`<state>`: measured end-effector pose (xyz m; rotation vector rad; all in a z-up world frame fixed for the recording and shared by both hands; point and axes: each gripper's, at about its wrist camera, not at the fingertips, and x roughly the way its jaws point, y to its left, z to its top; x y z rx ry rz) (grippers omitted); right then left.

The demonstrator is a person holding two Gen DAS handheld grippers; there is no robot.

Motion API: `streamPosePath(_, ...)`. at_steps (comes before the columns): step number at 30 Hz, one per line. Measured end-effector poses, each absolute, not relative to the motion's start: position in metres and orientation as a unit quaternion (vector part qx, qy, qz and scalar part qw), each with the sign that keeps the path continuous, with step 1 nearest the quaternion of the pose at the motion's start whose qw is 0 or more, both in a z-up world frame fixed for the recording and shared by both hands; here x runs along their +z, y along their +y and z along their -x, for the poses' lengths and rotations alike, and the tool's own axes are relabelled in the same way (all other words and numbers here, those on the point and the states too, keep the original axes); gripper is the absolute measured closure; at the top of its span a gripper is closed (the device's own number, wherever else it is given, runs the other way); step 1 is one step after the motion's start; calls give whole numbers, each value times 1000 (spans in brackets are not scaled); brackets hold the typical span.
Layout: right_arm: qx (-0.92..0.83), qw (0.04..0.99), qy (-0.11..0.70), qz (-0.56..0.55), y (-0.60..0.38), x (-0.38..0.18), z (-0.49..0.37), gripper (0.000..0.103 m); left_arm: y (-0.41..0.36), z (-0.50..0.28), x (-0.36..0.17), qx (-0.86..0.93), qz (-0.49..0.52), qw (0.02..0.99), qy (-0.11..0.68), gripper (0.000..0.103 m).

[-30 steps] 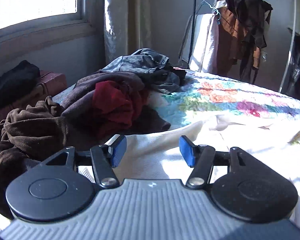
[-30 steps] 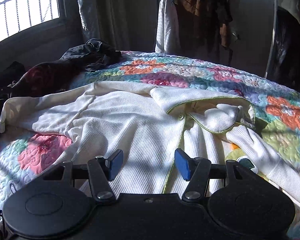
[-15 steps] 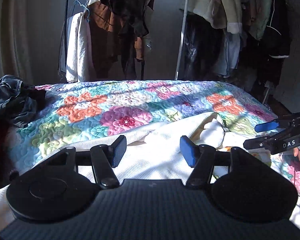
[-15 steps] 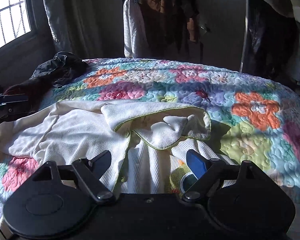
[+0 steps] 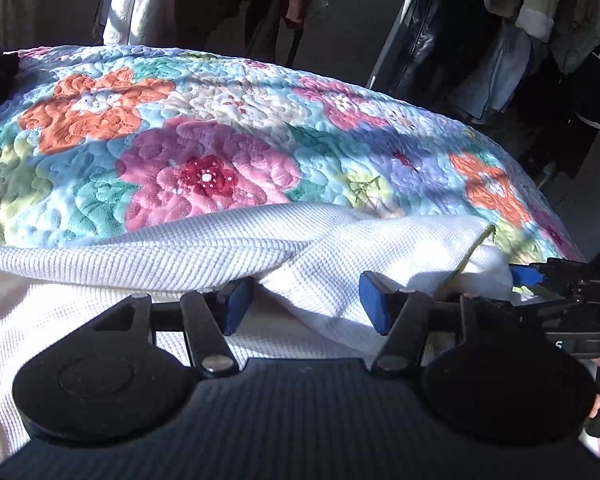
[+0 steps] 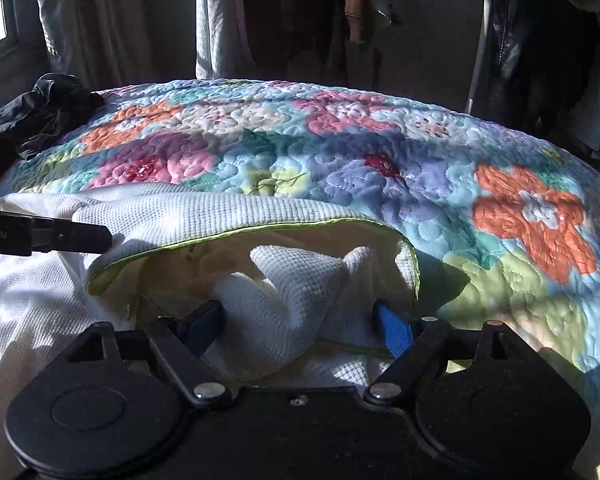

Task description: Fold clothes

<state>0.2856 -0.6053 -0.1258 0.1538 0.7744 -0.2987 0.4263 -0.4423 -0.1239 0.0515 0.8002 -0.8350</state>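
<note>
Both grippers spread wide over white waffle-knit garment (image 6: 260,216) on the bed's puffy floral quilt (image 6: 440,168).
Left gripper (image 5: 306,300): blue fingers straddle a ribbed fold. Right gripper (image 6: 300,320): fingers flank a bunched lump under the lime-piped edge; nothing gripped.

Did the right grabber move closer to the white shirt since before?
Yes. The right gripper moved forward and lower: the flowered quilt fills more of its view, and the white shirt's bunched collar now sits between its open fingers.
</note>
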Motion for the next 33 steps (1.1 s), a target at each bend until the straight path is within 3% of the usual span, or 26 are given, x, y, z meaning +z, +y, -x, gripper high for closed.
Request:
streamPosePath(1, -144, 915, 368, -77, -608, -126, -287, 56, -447, -428, -125, -392, -37, 840, 373, 90)
streamPosePath(3, -142, 922, 351, -78, -611, -124, -291, 79, -452, -434, -121, -380, -41, 855, 351, 94)
streamPosePath(7, -135, 935, 322, -62, -616, -110, -302, 83, -448, -445, -102, -362, -6, 882, 302, 95)
streamPosePath(13, -149, 938, 297, -96, -647, -99, -323, 83, -447, -494, -90, -318, 69, 889, 324, 95)
streamPosePath(16, -165, 935, 283, -137, -668, -93, -330, 77, -451, -533, -111, -267, 98, 863, 418, 93)
streamPosePath(18, -169, 933, 275, -157, -680, -81, -318, 63, -445, -539, -120, -251, 106, 858, 436, 77)
streamPosePath(19, -166, 934, 275, -157, -683, -74, -309, 51, -441, -537, -119, -250, 109, 863, 426, 75)
streamPosePath(21, -166, 935, 280, -137, -684, -64, -289, 39, -436, -519, -106, -256, 85, 882, 387, 66)
streamPosePath(26, -159, 925, 342, -41, -685, -64, -247, 37, -454, -466, -74, -354, 53, 871, 336, 61)
streamPosePath(30, -143, 911, 378, -80, -703, -83, -240, 36, -500, -424, -72, -440, -13, 832, 339, 45)
streamPosePath(33, -121, 900, 405, -101, -703, -99, -241, 36, -543, -398, -86, -467, -96, 804, 356, 41)
